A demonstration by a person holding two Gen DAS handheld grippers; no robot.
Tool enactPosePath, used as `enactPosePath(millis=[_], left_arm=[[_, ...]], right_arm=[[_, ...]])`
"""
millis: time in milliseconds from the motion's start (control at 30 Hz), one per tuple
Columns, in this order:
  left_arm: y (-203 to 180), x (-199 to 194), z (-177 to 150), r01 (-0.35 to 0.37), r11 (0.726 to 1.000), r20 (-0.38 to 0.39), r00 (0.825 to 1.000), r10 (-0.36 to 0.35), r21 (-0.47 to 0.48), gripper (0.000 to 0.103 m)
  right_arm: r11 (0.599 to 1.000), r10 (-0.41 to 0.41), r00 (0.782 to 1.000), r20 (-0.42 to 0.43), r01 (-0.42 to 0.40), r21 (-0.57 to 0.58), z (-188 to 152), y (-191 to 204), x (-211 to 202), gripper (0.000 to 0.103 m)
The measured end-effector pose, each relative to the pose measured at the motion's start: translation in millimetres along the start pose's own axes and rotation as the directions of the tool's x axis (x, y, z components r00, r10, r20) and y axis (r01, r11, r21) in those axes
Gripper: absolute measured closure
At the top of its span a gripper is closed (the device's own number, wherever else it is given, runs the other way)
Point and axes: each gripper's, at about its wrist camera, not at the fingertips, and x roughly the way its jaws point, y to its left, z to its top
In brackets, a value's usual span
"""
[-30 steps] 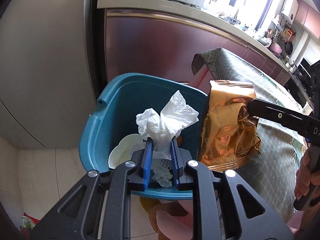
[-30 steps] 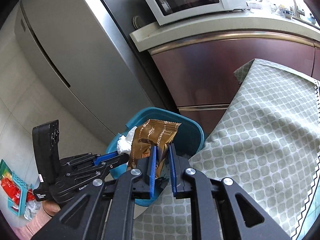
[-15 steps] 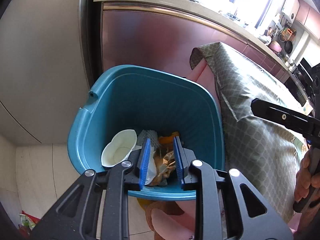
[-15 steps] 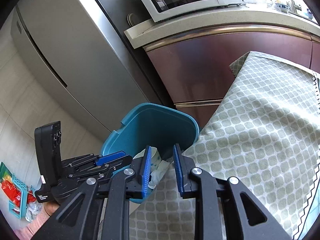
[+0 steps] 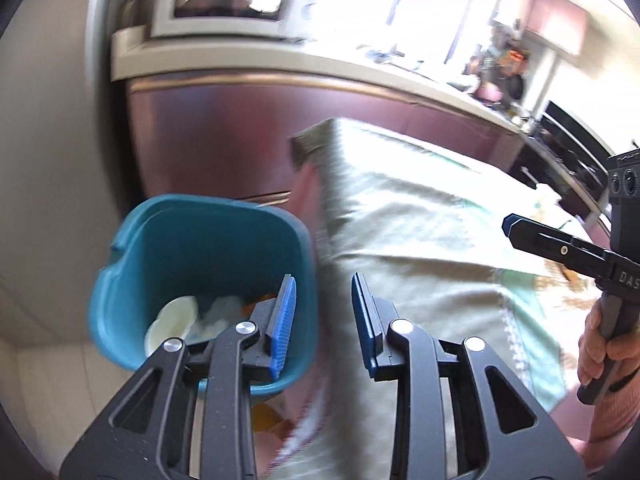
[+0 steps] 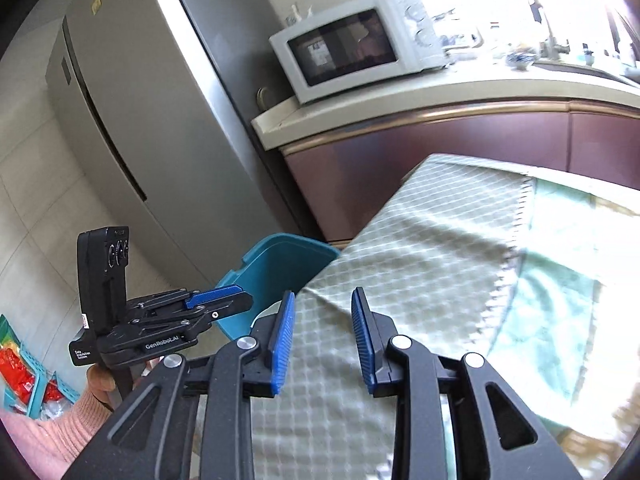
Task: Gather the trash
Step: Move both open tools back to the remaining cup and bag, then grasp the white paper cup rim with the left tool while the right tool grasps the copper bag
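A teal trash bin (image 5: 200, 264) stands on the floor beside the table; it also shows in the right wrist view (image 6: 276, 264). Inside lie a white cup (image 5: 170, 320), white tissue (image 5: 224, 312) and a bit of orange trash. My left gripper (image 5: 323, 312) is open and empty, over the bin's right rim and the table edge. My right gripper (image 6: 322, 334) is open and empty, above the green checked tablecloth (image 6: 440, 264). The right gripper also shows in the left wrist view (image 5: 516, 226), and the left gripper in the right wrist view (image 6: 224, 294).
A steel fridge (image 6: 132, 120) stands behind the bin. A maroon cabinet (image 6: 440, 148) with a counter and a white microwave (image 6: 352, 48) is behind the table. Red packets in a teal crate (image 6: 20, 372) sit on the floor at left.
A second ago the left gripper held a tissue and the right a gold wrapper over the bin. Both dropped in. Both grippers have since opened wider and swung right, toward the table.
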Motion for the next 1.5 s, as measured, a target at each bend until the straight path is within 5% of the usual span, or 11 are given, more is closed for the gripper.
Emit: enactPosePath(millis=[333,900,1200,1500], left_arm=[[-108,20,18,0.186,0.974,-0.026,0.983,-0.184,0.132,0.071],[-274,103,79,0.409,0.894,-0.124,0.911,-0.392,0.180,0.060],[-323,141,109,0.405,0.891,-0.153,0.912,-0.380,0.205,0.060],[-348,171,120,0.374,0.895,-0.191,0.923,-0.334,0.244,0.061]], right_arm=[[0.976,-0.179,0.978,0.107,0.162,0.144,-32,-69,-103,0.070],[0.825,-0.468,0.872,0.146,0.372,0.426,-89,-196,-219,0.061],[0.793,-0.477,0.871,0.122,0.366,0.487,-102,-232,-227,0.060],[0.781,-0.437,0.893,0.108,0.318,0.537,-109,-256,-222,0.055]])
